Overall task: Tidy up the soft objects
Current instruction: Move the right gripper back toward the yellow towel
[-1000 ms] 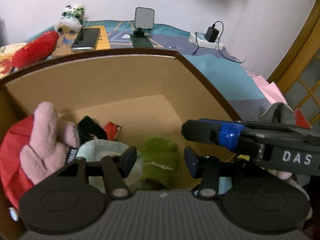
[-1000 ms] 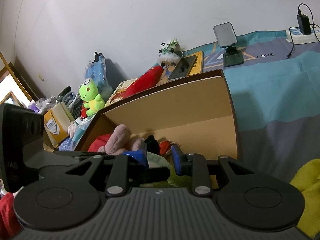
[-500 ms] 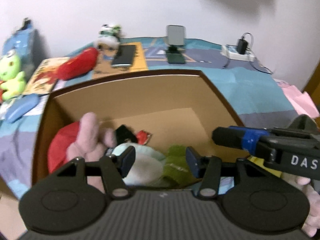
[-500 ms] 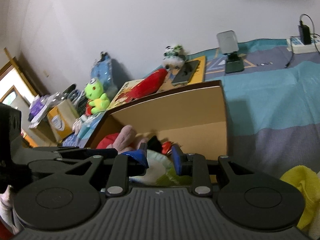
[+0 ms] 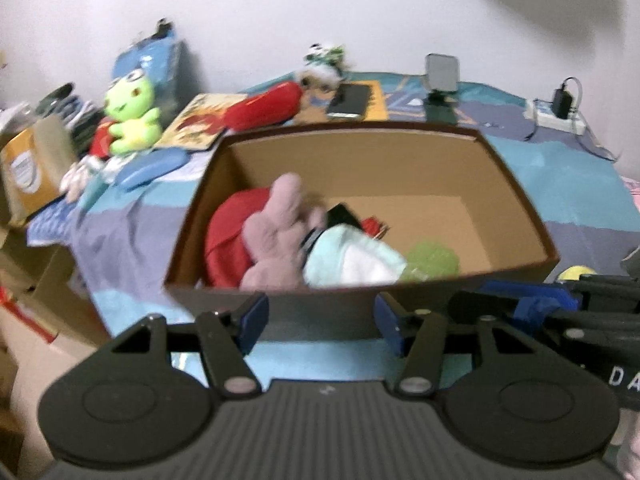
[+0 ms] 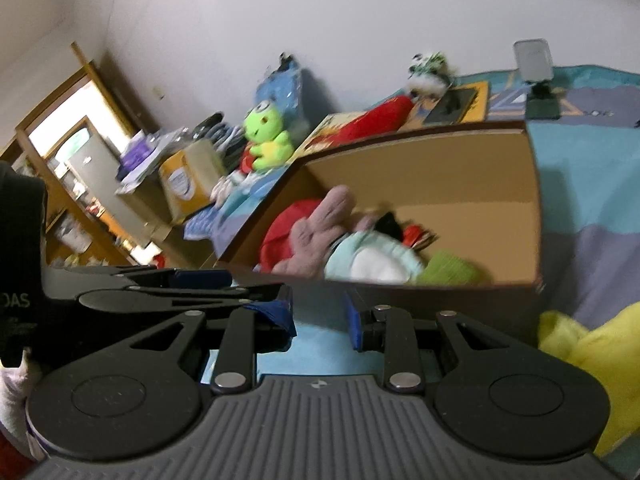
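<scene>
The bed with its blue, teal and purple patterned cover (image 5: 568, 200) carries everything here. On it sits the open brown cardboard box (image 5: 360, 160), already holding several soft things at its left end and near side: a red plush (image 5: 226, 236), a pink plush rabbit (image 5: 276, 236), a pale mint and white plush (image 5: 352, 260) and a fuzzy green piece (image 5: 434, 260). The right half of the box floor is bare, so there seems to be room for more.

Still outside the box are a lime-green frog plush (image 5: 132, 112) near the left edge of the bed, a long red plush (image 5: 264, 108) behind the box, a small black-and-white plush (image 5: 322, 64) by the wall, and a yellow soft item (image 6: 592, 356) just right of the box. By this reading, the task is partly done.

The left gripper (image 5: 320, 320) hangs before the box's near wall, its jaws opening with nothing between them. The right gripper (image 6: 320, 320) has a narrow gap, empty too. Bare cover lies right of the box; the left side is cluttered.
</scene>
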Demonstrator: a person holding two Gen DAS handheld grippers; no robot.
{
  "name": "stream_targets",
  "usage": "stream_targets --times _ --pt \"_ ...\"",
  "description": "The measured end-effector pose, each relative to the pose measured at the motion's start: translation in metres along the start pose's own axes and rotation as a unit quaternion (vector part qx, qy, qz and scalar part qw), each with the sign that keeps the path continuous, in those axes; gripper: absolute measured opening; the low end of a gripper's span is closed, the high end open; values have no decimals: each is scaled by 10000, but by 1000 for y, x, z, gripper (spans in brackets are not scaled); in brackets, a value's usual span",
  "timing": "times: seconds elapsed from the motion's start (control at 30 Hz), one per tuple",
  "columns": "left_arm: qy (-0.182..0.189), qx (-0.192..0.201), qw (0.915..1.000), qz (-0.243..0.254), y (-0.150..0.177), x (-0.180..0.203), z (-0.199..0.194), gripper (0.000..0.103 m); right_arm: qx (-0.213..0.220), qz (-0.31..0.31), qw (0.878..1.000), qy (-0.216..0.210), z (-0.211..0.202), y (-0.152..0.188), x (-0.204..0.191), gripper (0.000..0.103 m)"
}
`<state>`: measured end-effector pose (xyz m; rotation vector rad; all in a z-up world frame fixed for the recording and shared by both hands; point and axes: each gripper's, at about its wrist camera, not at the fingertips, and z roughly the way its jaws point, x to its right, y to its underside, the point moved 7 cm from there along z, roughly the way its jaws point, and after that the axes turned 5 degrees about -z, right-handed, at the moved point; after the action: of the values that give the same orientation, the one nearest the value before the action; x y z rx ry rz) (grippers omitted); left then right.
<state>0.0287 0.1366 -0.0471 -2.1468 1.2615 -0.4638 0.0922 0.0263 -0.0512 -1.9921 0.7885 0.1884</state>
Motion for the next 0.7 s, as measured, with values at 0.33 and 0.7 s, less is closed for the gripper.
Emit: stream_targets --times 0.33,0.7 --pt "-352 -470 9983 -62 56 -8 6 59 -616 84 9977 -280 8 55 -10 10" --pt "910 -959 9894 599 96 70 34 60 -630 757 9926 715 -48 104 69 10"
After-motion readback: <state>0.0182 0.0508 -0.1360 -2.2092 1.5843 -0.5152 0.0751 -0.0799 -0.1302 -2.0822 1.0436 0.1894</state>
